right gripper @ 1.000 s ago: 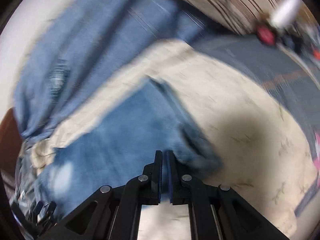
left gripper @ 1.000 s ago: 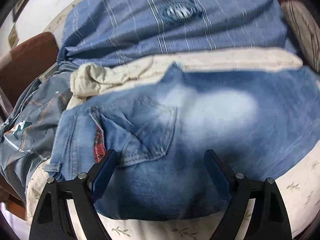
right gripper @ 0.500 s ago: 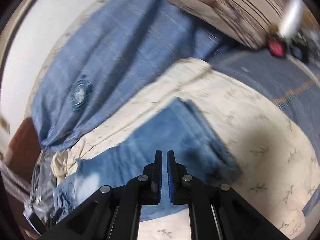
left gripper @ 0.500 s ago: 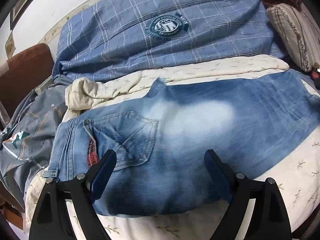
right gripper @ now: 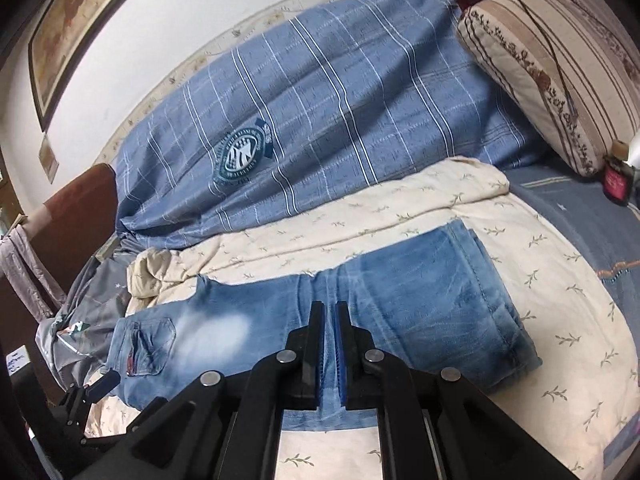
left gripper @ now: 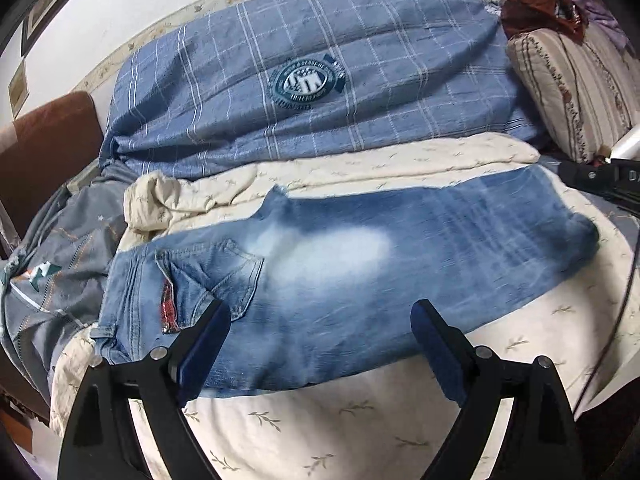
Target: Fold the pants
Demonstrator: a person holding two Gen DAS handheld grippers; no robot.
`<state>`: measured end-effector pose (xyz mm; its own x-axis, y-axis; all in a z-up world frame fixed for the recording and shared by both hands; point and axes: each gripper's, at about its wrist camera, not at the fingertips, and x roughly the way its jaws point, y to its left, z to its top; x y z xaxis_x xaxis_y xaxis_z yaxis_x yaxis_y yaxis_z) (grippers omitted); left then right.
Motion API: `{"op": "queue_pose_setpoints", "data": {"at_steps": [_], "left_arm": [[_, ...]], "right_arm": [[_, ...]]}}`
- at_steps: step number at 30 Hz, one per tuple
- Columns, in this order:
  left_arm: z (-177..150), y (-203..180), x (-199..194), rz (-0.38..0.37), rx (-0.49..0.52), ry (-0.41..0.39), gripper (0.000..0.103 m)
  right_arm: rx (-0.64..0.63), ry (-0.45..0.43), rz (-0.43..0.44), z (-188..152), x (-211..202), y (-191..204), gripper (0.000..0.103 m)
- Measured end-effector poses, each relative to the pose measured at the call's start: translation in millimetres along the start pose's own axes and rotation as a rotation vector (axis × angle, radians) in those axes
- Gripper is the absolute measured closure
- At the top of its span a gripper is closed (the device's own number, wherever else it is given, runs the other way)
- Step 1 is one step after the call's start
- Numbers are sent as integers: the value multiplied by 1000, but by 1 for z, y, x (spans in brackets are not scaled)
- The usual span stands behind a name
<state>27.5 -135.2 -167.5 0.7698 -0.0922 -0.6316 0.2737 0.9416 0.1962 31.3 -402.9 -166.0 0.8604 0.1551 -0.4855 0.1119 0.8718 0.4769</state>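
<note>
Jeans [left gripper: 340, 280] lie once-folded on the bed [left gripper: 360, 420]; my left gripper [left gripper: 320, 344] gapes, right gripper [right gripper: 329, 344] is clenched empty; next I grasp the waistband.

soft, even room light, fairly dim, with no hard glare. the faded blue denim pants [left gripper: 360, 276] look slightly smeared beyond the wide-spread black left tongs [left gripper: 320, 332], while the blue checked cotton quilt [left gripper: 320, 80] behind stays sharp. under the nearly closed black right tongs [right gripper: 329, 344] a faint shadow darkens the denim. both fisheye views bend strongly at the rims, corners falling to black, and the striped beige pillow [right gripper: 560, 60] curves.
</note>
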Motion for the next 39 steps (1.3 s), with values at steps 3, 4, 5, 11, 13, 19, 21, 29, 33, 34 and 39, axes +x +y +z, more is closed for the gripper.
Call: {"op": "queue_pose_setpoints", "data": {"at_steps": [3,4,5,11,13,19,21,29,33,34,39], "left_arm": [[5,-5,-12,1,13,-19,9],[7,-6,-17,0,15,-29,9],[8,-8,-22,-1,16,-40,9],[16,-18,-42,-7,37,-82,7],[17,-21,-45,-18,40,-83,7],[10,-25,-43,-42,50,-77,4],[6,-25,-41,-44,57,-71,4],[-7,3,-31,-19,6,-35,4],[-5,17,-32,8,-22,-37,4],[-4,21,-33,13,-34,-41,4],[0,31,-34,53,-60,-40,4]], "right_arm": [[-9,-13,7,0,-7,3,96],[-9,-16,11,0,-9,3,96],[-8,-19,16,0,-12,3,96],[-11,-47,39,2,-30,-3,96],[1,-48,38,3,-34,-9,96],[13,-122,49,3,-57,-21,95],[16,-133,55,2,-63,-24,91],[80,-331,75,-8,-100,-36,15],[158,-301,76,-7,-99,-52,15],[199,-282,79,-6,-96,-59,15],[319,-210,51,-5,-82,-86,15]]}}
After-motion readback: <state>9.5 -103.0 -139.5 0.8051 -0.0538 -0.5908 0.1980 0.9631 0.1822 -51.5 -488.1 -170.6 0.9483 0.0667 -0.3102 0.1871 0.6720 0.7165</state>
